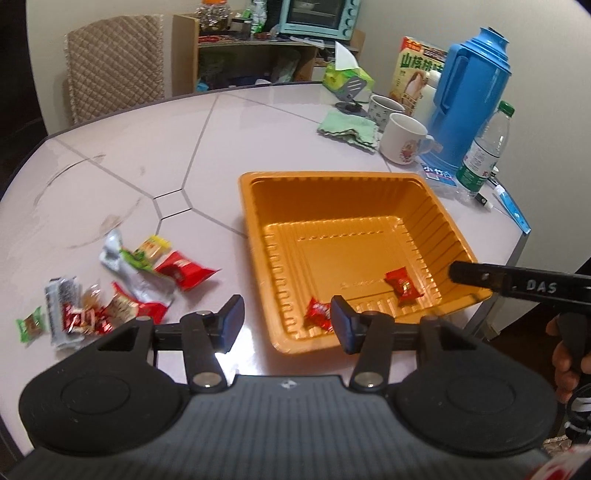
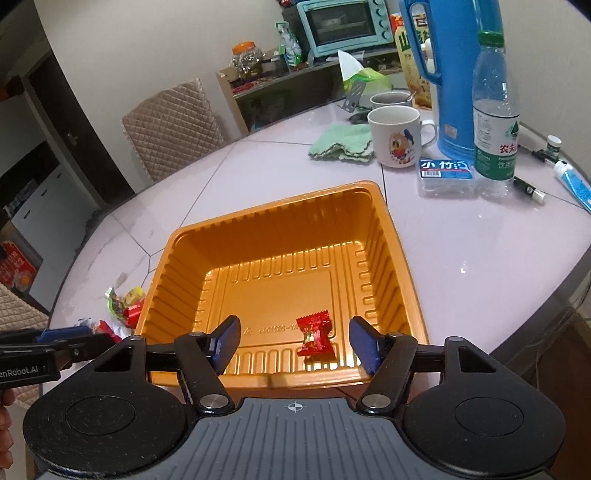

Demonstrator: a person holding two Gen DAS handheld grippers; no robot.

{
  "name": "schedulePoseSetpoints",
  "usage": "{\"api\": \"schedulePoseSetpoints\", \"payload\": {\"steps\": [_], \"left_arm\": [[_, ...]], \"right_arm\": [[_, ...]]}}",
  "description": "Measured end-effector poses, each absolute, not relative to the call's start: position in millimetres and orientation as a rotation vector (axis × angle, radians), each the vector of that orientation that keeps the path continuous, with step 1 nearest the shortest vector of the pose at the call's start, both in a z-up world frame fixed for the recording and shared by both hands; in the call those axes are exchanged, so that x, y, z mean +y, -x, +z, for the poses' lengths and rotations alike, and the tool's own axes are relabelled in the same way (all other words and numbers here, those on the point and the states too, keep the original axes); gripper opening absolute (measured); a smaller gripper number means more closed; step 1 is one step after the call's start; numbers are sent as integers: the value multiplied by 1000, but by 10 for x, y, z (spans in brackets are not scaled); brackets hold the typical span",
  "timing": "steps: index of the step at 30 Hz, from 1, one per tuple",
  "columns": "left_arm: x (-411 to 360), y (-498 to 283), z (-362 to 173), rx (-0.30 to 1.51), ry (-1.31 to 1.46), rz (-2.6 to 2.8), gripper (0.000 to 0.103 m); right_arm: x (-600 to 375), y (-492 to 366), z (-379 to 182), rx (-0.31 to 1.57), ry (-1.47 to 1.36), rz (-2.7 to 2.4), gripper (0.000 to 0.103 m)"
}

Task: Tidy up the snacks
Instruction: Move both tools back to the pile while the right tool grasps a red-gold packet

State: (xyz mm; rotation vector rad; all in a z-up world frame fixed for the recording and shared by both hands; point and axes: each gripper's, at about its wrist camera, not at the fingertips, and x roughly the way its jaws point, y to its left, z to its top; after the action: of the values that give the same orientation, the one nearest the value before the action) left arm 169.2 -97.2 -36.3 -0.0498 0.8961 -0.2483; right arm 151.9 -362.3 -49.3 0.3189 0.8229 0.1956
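Snacks (image 1: 110, 295) not yet sorted lie heaped on the table (image 1: 295, 122), left of the orange tray (image 1: 255, 236), nearest the left gripper (image 1: 286, 319). Both grippers, left and right (image 2: 293, 341), hang open and empty; two red candies (image 1: 403, 286) lie in the tray.

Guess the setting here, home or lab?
Most likely a home dining area: a tiled table with mugs, a blue thermos and a padded chair, plus a toaster oven on a shelf behind.
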Motion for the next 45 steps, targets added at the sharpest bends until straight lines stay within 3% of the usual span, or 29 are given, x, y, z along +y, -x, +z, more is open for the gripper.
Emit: {"api": "schedulePoseSetpoints", "payload": {"steps": [26,45], "left_arm": [[495,-1162,-424,907,112,-82,52],[1600,-1250,-579,916,101,16,52]], "right_arm": [[-2307,-1136,-453,853,-300,366,71],[-1007,-1526,-696,820,-114,500,70]]}}
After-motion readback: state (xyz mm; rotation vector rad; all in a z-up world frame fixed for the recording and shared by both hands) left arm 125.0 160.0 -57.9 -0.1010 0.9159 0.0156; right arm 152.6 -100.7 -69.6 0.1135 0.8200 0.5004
